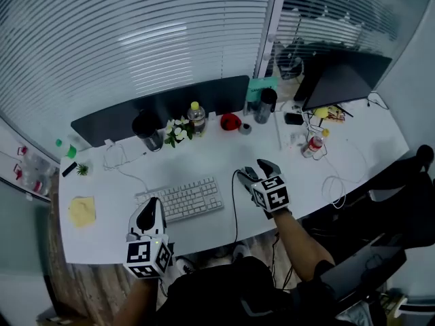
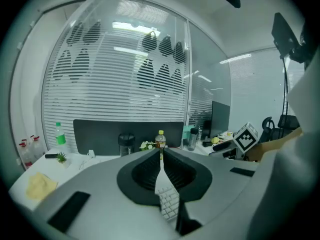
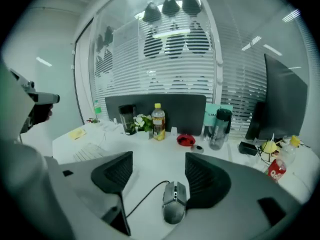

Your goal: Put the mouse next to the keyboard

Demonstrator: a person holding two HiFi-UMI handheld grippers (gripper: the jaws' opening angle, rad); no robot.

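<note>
The left gripper (image 1: pixel 149 212) is hovering over the near edge of the bench (image 1: pixel 102 240) with its jaws pressed together on nothing, pointing toward twelve o'clock at the keyboard (image 1: pixel 182 199). It is sitting close to the keyboard's near-left corner, so any drift forward is likely to be nudging the keyboard out of line.

The mouse (image 3: pixel 175 202) is lying on the bench at about three o'clock from the keyboard. It is near the keyboard's right end but still apart from it, with bare bench showing between them. Its cable (image 3: pixel 145 199) is trailing off toward eight o'clock, passing close under the left jaw of the right gripper (image 3: pixel 159 157).

That gripper is standing wide open and gripping nothing, its jaws straddling the mouse. The mouse is not sitting centred in the gap. It is lying toward five o'clock, just beside the right jaw, with a wide stretch of bench separating it from the left jaw.

If the jaws are closing from here, the right pad is probably meeting the shell first and twisting or skating the mouse sideways rather than clamping it squarely. The smooth, rounded body is looking prone to slipping. The cable is the other worry. It could be catching under the left jaw, or dragging and tugging the mouse askew as it is being carried toward the keyboard.
</note>
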